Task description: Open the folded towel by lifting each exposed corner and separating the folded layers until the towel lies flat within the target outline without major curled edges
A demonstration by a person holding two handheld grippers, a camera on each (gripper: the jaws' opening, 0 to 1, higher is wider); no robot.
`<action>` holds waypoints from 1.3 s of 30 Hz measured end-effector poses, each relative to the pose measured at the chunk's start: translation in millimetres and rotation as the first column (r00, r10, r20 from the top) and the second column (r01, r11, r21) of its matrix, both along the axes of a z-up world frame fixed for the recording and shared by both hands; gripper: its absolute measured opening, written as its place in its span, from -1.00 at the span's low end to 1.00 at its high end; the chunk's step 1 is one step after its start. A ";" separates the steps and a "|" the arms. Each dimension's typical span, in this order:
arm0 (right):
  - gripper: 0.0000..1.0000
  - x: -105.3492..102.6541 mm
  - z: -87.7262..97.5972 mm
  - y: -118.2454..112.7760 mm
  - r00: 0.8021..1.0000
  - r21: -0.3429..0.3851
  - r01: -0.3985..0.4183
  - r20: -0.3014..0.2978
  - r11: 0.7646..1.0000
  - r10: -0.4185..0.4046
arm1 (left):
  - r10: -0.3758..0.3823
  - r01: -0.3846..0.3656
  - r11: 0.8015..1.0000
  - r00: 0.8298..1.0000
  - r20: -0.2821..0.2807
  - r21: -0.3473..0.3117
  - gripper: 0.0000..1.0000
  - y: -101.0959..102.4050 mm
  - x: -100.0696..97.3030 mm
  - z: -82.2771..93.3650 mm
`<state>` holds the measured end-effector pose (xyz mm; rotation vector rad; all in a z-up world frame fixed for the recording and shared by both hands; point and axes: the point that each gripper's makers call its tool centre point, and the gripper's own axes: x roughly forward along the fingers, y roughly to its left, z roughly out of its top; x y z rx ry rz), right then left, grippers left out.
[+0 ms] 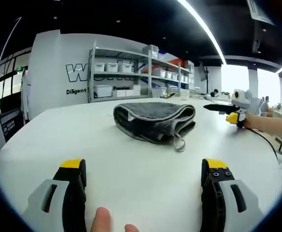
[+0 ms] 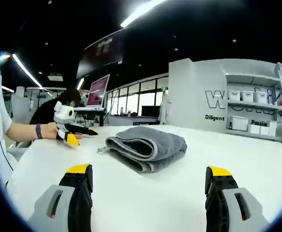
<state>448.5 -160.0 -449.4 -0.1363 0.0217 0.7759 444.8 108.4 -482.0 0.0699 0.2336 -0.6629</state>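
A lab or workshop: metal shelving (image 1: 131, 72) stacked with storage bins (image 1: 112, 67), white worktable (image 1: 146, 169)

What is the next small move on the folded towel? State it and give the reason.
Probably bring the left gripper forward to the towel's near edge, by the small hanging loop. The grey towel lies folded on the white table, layers stacked and untouched. The gripper's jaws stand wide apart and short of the cloth. The right gripper is likewise open and clear of the towel.
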 end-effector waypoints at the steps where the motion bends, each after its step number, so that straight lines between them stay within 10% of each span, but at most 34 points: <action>1: 0.99 5.9 -1.7 -0.5 1.000 -0.039 -0.010 0.018 0.999 0.011 | 0.000 0.000 1.000 1.000 -0.001 0.000 0.96 0.0 0.9 -0.2; 8: 0.99 37.4 7.8 -3.1 0.992 -0.084 -0.034 0.120 0.996 0.044 | 0.027 -0.028 0.999 0.999 -0.023 -0.021 0.96 3.7 5.4 -1.2; 20: 0.58 78.5 15.0 4.8 0.921 -0.264 -0.111 0.336 0.958 0.199 | 0.036 -0.038 0.999 0.999 -0.030 -0.037 0.95 10.0 14.2 -2.4; 32: -0.07 76.0 11.8 44.2 0.827 -0.387 -0.229 0.406 0.893 0.388 | 0.036 -0.038 0.998 0.999 -0.039 -0.053 0.95 13.1 15.6 -2.5; 39: -0.62 59.3 3.4 77.2 0.781 -0.487 -0.307 0.362 0.818 0.509 | 0.040 -0.041 0.998 0.998 -0.040 -0.047 0.95 12.8 14.6 -2.8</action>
